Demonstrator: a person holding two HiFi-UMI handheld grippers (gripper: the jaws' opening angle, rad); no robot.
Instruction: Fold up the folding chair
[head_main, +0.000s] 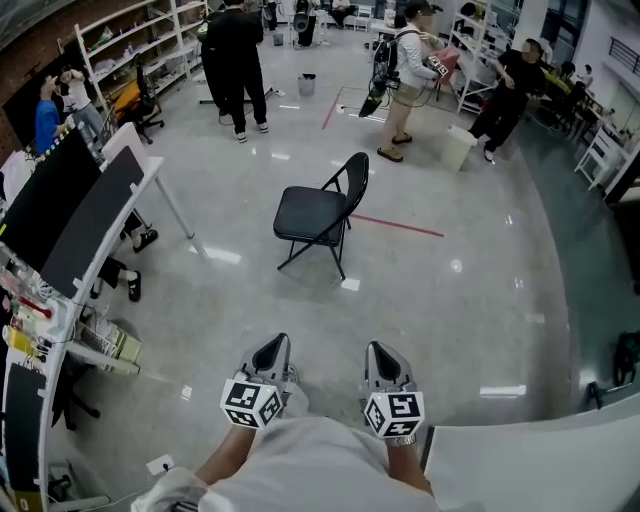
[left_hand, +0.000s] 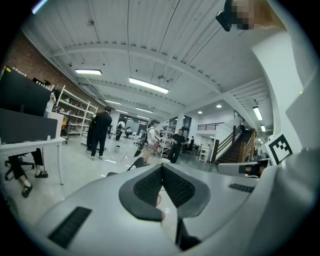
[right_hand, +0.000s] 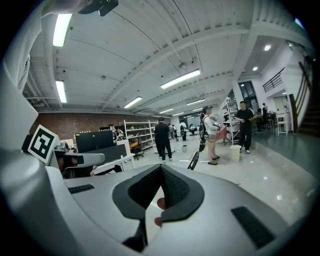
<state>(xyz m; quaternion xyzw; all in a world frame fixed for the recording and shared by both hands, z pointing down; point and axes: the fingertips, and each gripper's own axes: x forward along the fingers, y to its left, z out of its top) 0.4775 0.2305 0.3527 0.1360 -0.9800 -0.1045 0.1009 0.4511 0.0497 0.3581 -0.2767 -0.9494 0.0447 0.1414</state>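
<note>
A black folding chair (head_main: 320, 214) stands unfolded on the shiny grey floor, its seat facing left in the head view. Both grippers are low in that view, well short of the chair. My left gripper (head_main: 273, 349) is shut with nothing between its jaws, and my right gripper (head_main: 381, 353) is shut and empty too. In the left gripper view only the chair's back (left_hand: 138, 162) peeks over the closed left gripper (left_hand: 161, 167). In the right gripper view the chair's back (right_hand: 193, 161) shows above the closed right gripper (right_hand: 161, 170).
A white desk with dark monitors (head_main: 85, 215) lines the left side, with shelving (head_main: 140, 40) behind it. Several people (head_main: 238, 60) stand beyond the chair. A white bin (head_main: 459, 148) and a red floor line (head_main: 398, 226) lie to the right. A pale counter edge (head_main: 540, 450) sits at lower right.
</note>
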